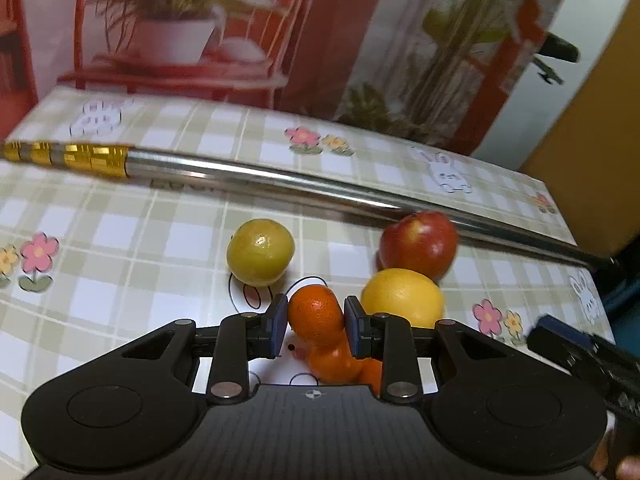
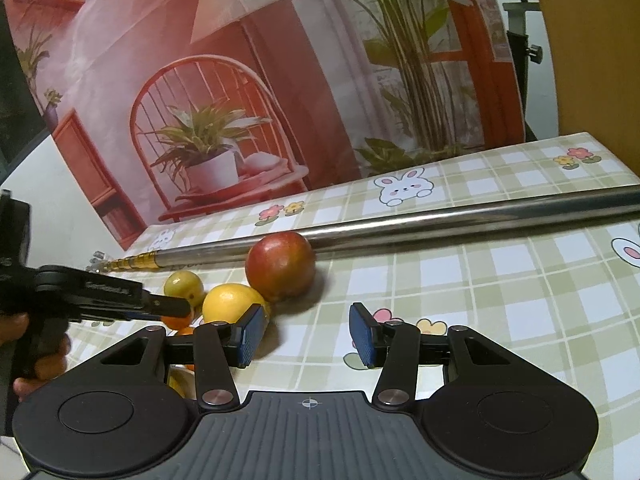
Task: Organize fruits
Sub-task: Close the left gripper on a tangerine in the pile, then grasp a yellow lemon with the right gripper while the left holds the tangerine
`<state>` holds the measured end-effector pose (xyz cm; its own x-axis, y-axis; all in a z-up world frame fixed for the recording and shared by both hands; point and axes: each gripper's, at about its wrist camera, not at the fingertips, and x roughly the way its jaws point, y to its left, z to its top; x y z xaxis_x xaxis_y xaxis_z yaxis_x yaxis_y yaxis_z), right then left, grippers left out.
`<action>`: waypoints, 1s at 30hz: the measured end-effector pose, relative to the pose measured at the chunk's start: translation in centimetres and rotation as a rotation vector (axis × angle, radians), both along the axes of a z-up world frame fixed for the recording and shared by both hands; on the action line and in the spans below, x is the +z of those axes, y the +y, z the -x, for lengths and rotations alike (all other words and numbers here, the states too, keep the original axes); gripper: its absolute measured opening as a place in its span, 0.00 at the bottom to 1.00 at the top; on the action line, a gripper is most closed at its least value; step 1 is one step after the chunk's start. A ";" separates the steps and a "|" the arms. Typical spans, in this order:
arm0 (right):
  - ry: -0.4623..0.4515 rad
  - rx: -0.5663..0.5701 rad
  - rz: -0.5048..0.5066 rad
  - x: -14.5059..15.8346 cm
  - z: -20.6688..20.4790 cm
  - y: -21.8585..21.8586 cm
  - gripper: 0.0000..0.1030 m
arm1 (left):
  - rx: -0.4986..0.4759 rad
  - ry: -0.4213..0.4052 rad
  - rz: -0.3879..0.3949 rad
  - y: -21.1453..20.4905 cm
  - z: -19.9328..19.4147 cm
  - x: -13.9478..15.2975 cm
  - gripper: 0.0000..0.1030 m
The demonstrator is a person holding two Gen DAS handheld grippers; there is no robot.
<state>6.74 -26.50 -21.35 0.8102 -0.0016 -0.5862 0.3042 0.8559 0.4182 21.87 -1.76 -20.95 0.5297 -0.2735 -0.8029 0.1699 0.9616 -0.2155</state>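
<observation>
Fruits lie grouped on our checked, glossy tablecloth (image 1: 120,220), which is printed with flowers and rabbits. We count five that we can tell apart: one small mandarin (image 1: 316,314), dimpled and orange, one more orange fruit (image 1: 336,360) just below it, one smooth yellow-green round fruit (image 1: 260,251), one matt yellow citrus (image 1: 402,298) and one shiny red apple (image 1: 418,246). Our left gripper (image 1: 316,320) is clenched on the mandarin, its two blue ribbed pads pressing on either side of the peel. The yellow citrus sits just beside that grip, and the apple touches it from behind. The yellow-green fruit lies apart to the left in the left wrist view.

One long polished metal pole (image 1: 280,178) with a gold banded end crosses the table behind the fruit, and the apple rests against it.

Our right gripper (image 2: 306,334) hangs released over bare cloth, nothing between its two blue pads; the yellow citrus lies just beyond its left finger. A printed fabric backdrop (image 2: 280,80) showing one red chair and potted plants stands behind the table.
</observation>
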 end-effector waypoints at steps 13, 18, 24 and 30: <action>0.007 0.029 -0.005 -0.1 -0.4 1.2 0.43 | -0.104 -0.148 -0.066 1.5 6.7 2.8 0.31; -0.012 0.081 0.010 0.0 -2.2 1.5 0.43 | -0.110 -0.164 -0.079 2.2 8.3 2.9 0.31; 0.006 0.133 -0.035 -1.0 -6.0 1.5 0.50 | -0.088 -0.173 -0.073 2.8 9.2 3.2 0.31; 0.033 0.170 -0.045 -1.7 -8.4 2.4 0.54 | -0.064 -0.176 -0.079 3.6 9.7 3.0 0.31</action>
